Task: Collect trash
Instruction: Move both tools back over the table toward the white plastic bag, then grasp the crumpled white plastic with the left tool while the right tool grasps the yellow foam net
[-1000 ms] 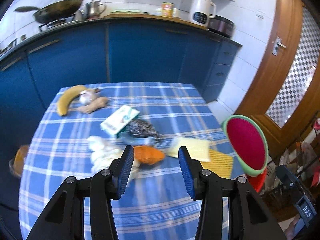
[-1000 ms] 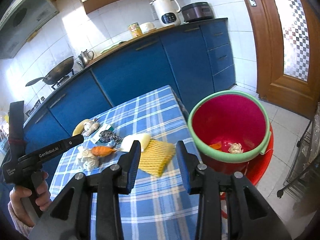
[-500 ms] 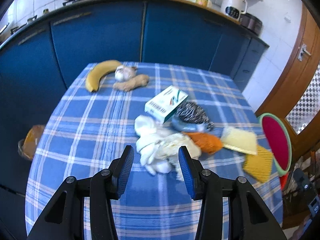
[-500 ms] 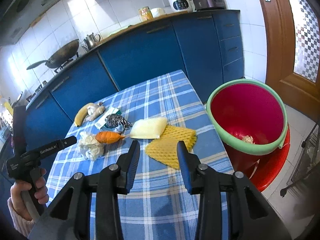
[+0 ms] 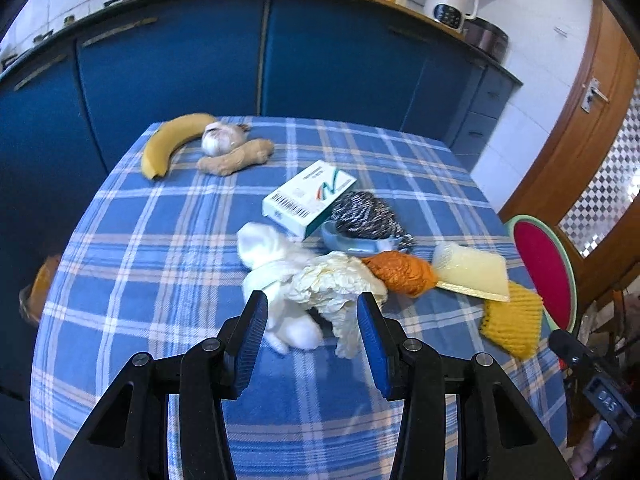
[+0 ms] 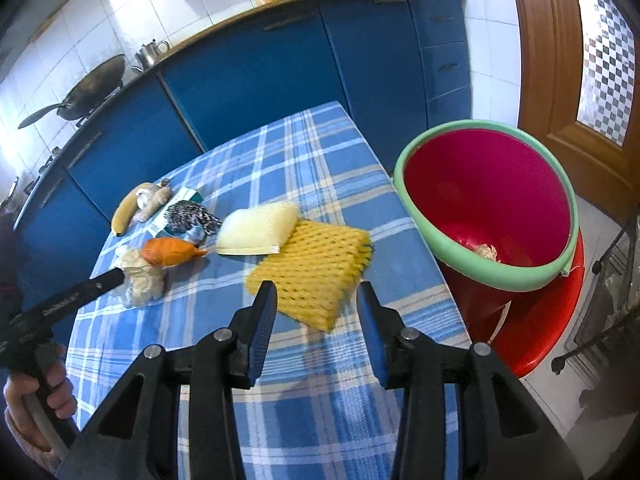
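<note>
Left gripper [image 5: 312,320] open over crumpled white tissue wad [image 5: 316,292].

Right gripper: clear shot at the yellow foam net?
Probably yes. The right gripper is open and empty, and the yellow foam net lies just ahead of its fingertips; only the net's far edge sits under the pale foam pad.

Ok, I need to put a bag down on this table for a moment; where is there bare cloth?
The near strip of tablecloth in front of the crumpled white paper is bare, as is the far corner behind the yellow foam net. The middle band, from the banana across to the net, is crowded.
</note>
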Available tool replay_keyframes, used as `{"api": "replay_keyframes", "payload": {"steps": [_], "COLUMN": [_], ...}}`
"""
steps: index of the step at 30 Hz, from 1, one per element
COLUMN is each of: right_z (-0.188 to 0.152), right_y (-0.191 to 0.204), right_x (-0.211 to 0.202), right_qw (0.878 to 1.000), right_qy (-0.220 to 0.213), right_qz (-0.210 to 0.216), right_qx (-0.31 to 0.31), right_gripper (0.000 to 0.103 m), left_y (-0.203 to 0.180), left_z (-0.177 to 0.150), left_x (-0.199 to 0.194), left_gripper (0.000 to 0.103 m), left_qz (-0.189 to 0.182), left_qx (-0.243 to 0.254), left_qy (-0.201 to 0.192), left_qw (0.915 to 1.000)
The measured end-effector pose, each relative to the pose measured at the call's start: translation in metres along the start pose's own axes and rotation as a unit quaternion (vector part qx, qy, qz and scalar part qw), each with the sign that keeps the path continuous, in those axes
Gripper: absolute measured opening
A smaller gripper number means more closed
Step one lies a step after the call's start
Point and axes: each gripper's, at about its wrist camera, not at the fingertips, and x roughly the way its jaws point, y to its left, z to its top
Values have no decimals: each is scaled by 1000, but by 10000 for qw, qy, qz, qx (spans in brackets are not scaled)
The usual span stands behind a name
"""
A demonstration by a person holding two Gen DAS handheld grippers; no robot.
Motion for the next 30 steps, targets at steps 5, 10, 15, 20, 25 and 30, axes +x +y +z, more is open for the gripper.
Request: {"api": "replay_keyframes", "payload": {"steps": [5,10,15,20,25,30], "right_z": [0,-2,-3,-4,-5,-7], "right_y": [-4,-5,-5,-6,-5,3], "right_x": [9,18,25,31,34,27], "right_qw": [9999,9997,9995,9993,9993,9997], "right_qy": [105,209,288,345,358,178], "right_qz": [-53,-49,-39,-49,57,171], "right_qx": [49,94,117,124,121,-50], "right_gripper": [43,43,43,43,22,11], "left_y": [-10,-12,-12,-11,-11,-15], "left_z": [3,2,1,3,5,9], "left_x": [5,18,24,23,20,26], "left_gripper": [48,43,21,20,22,32], "left_qz": [-147,-197,-404,-465,-470,-446], "left_qx": [161,165,112,94,89,149], "left_qy": [-30,74,76,13,-29,32], "left_qw": [9998,9996,9991,9989,9988,9989]}}
